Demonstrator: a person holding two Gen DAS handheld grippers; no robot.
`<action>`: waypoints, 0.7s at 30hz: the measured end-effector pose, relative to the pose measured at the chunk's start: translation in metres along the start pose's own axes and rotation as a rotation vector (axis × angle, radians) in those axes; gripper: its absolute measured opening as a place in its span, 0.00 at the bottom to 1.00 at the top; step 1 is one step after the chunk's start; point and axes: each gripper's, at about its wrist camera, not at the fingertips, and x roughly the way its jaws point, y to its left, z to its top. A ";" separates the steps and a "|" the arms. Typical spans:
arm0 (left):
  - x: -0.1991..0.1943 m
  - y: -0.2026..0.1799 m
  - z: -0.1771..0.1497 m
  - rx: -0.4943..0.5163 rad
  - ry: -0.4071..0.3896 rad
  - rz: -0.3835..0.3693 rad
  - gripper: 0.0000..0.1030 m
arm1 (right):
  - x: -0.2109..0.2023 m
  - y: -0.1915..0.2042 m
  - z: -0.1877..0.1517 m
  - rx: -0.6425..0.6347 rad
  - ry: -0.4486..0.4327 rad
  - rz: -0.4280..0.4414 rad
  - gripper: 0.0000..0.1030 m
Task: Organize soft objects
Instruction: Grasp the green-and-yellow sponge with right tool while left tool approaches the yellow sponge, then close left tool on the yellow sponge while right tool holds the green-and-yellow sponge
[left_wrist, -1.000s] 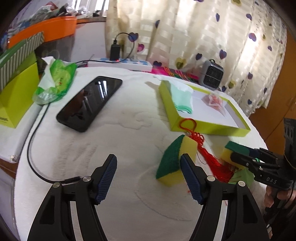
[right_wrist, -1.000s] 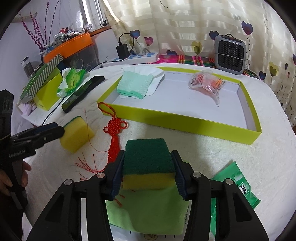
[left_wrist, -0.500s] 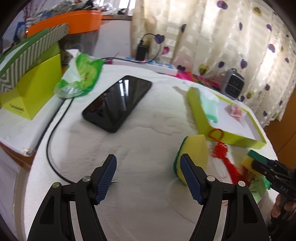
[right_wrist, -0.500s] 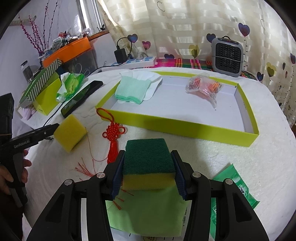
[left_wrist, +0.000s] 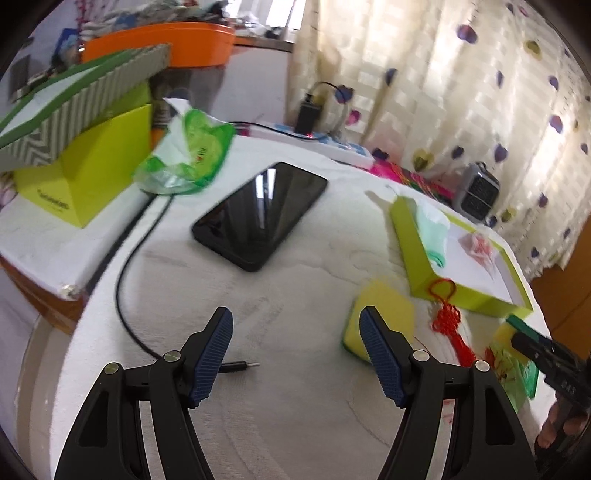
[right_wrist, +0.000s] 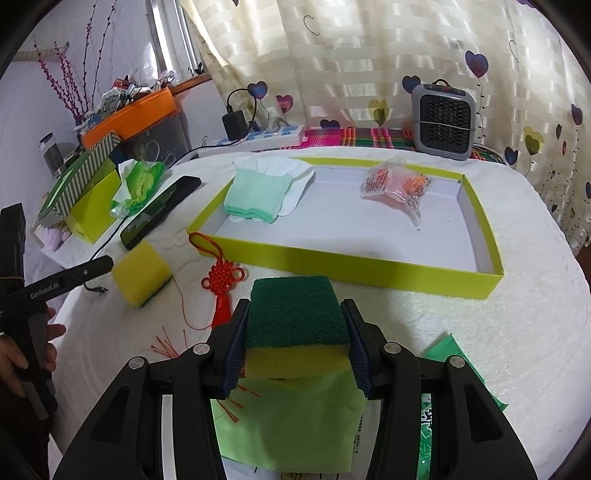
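Observation:
My right gripper is shut on a green-topped yellow sponge, held above a light green cloth. A second yellow sponge lies on the white table; in the left wrist view this sponge sits just beyond the right fingertip. My left gripper is open and empty. The lime tray holds a mint folded cloth and a clear bag. A red knot tassel lies in front of the tray.
A black phone and a charging cable lie at left. A green wipes packet, a lime box, a power strip and a small grey heater stand at the back. A green packet lies near my right gripper.
My left gripper has pulled back and swung left, away from the loose yellow sponge. My right gripper still holds its sponge, shifted slightly back from the tray.

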 end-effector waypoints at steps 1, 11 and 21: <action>-0.001 0.001 0.001 -0.008 -0.006 -0.005 0.69 | 0.000 -0.001 0.000 0.000 -0.002 0.000 0.48; 0.011 -0.040 -0.005 0.180 0.073 -0.126 0.69 | -0.002 -0.001 0.000 0.005 -0.010 0.009 0.48; 0.034 -0.063 -0.008 0.318 0.115 -0.051 0.69 | -0.007 -0.009 0.000 0.022 -0.022 -0.002 0.48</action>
